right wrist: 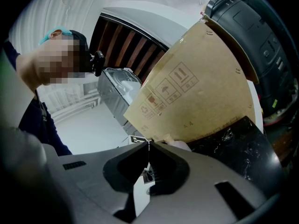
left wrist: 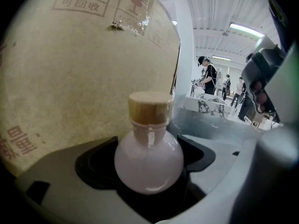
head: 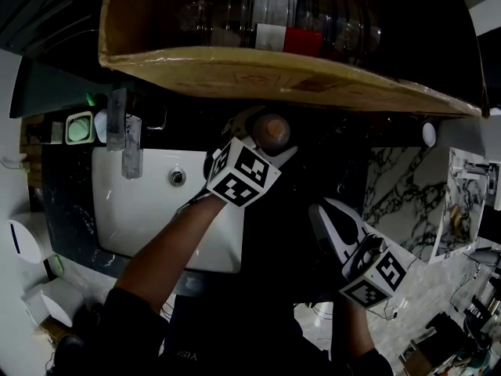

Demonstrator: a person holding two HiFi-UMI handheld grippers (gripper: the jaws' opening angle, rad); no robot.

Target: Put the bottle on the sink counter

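Firmly clamped between the two jaws of the left tool (head: 260, 143) sits the bottle (left wrist: 148, 160). It is a small, round-bellied flask of milky pale glass, upright and stopped with a cork (left wrist: 150, 107). The jaws press its belly from both sides.

Just behind it, on that tool's left, rises the side of a cardboard box (left wrist: 70, 64). It is printed in faded red with 可回收 and a fragile-glass sign, and lower down with sideways characters I cannot read. Far ahead, on that tool's right, several people (left wrist: 208, 76) stand under ceiling strip lights.

The right tool (right wrist: 148, 148) is clenched on nothing, its jaw tips meeting. Above and ahead of them leans the same box, which shows a fragile-glass sign, an umbrella and a recycling mark on this side. A black marbled surface (right wrist: 238, 148) lies beneath it. To that tool's left stands a person (right wrist: 44, 120) in dark blue with a teal cap.

Only the head view shows inside the box. It holds big clear plastic jugs (head: 313, 14), and one carries a red and white label (head: 286, 39) too small to read. The same view shows a white sink basin (head: 149, 210) below and to the left of the left tool, with a drain (head: 178, 177) and a faucet (head: 125, 143). The black marble tabletop (head: 69, 202) surrounds it. The flask is just past the basin's far right corner, under the box. Whether its base touches the tabletop cannot be told.
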